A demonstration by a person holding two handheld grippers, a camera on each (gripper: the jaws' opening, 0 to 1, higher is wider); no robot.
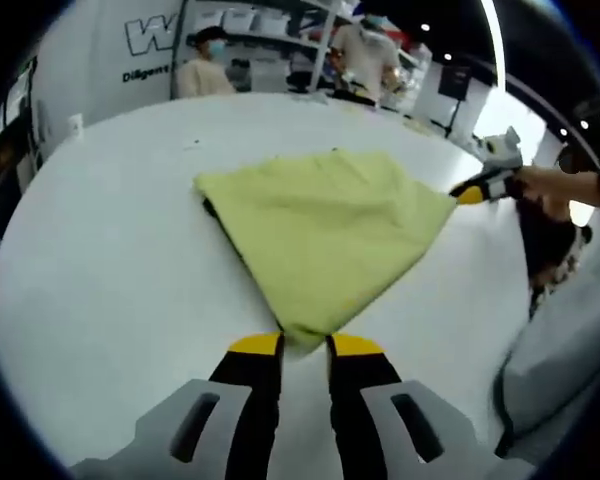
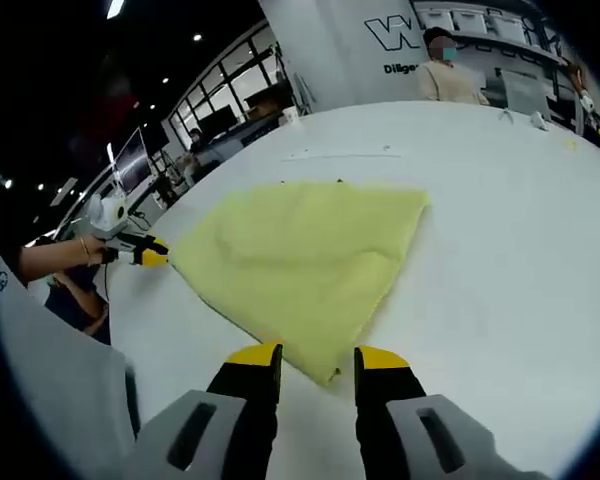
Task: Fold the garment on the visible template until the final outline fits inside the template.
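Presently, the left gripper [image 1: 305,345] has its yellow-tipped jaws drawn nearly together on the near corner of the yellow-green garment [image 1: 325,225]; the cloth runs down between the tips, so this claw appears clenched on the corner. Seen from the right gripper view, the same claw [image 2: 158,256] meets the left-hand corner of the garment [image 2: 300,255].

The right gripper [image 2: 318,360] shows its jaws parted, with the garment's near corner lying between the tips. Whether the pads actually bear on the cloth cannot be told here. In the left gripper view, this claw [image 1: 466,194] sits at the far right corner, too small there to settle the grip.

Outward from both claws, the garment lies flat on the white round table [image 1: 100,270], folded into a rough four-cornered shape, one point toward each claw. A dark edge shows under its left side in the left gripper view; whether this is the template or shadow cannot be told.

Handling judgement: the cloth is light, thin and limp. It will sag and crease when lifted and slide easily on the smooth table. Take hold at corners or folded edges, pinching all layers together.

Orientation: the long axis appears to run between the two held corners. Away from the left claw, the cloth widens toward its far edge.
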